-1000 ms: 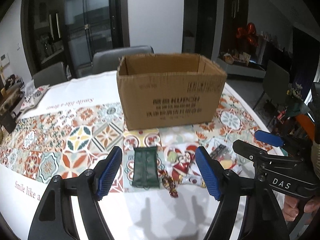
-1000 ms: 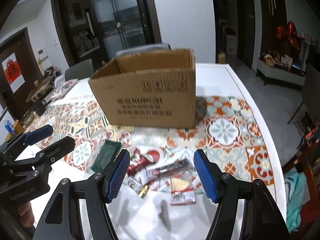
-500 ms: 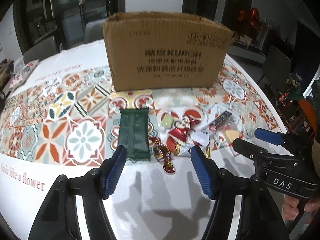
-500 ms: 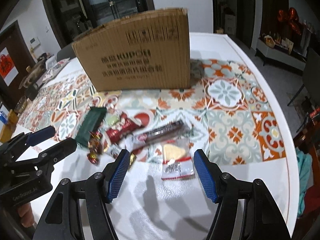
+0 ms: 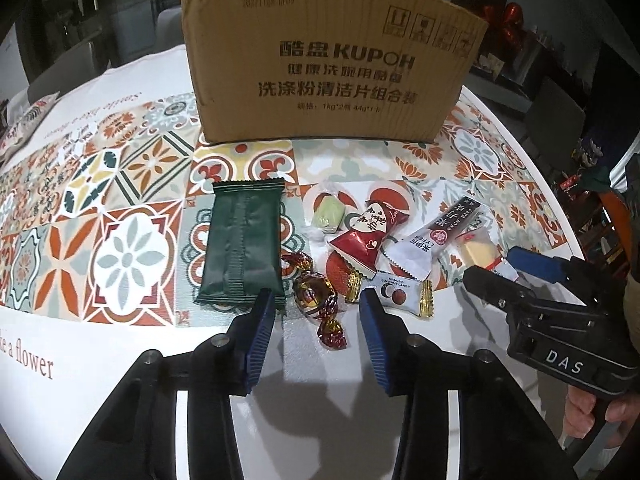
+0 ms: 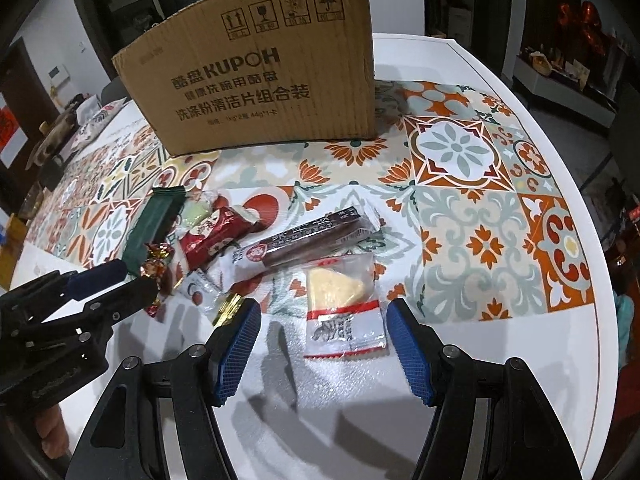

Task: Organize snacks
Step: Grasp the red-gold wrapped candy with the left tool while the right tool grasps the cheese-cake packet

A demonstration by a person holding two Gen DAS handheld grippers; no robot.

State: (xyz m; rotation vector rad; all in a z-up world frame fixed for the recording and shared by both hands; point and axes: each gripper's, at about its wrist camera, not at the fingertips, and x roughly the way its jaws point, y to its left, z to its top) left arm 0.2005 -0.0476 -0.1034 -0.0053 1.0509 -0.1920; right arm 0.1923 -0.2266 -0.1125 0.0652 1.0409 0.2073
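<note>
Now, left gripper [image 5: 316, 320]: released, astride brown candy [image 5: 314, 294] (blue pads clear).
Right gripper [image 6: 322, 334]: released, flanking cheese packet [image 6: 340, 300].
Box [image 5: 328, 68]: twelve o'clock.

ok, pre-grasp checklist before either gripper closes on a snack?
1. Left gripper open: ok.
2. Right gripper open: ok.
3. Left gripper lined up on one item: not ok, the brown foil candy sits between its fingers, but the dark green packet corner is at the left finger.
4. Right gripper lined up on one item: ok, only the clear packet with yellow wedge lies between its fingers.
5. Grippers apart from each other: ok, though close.
6. Cardboard box open on top: cannot tell, only its front wall shows.
</note>
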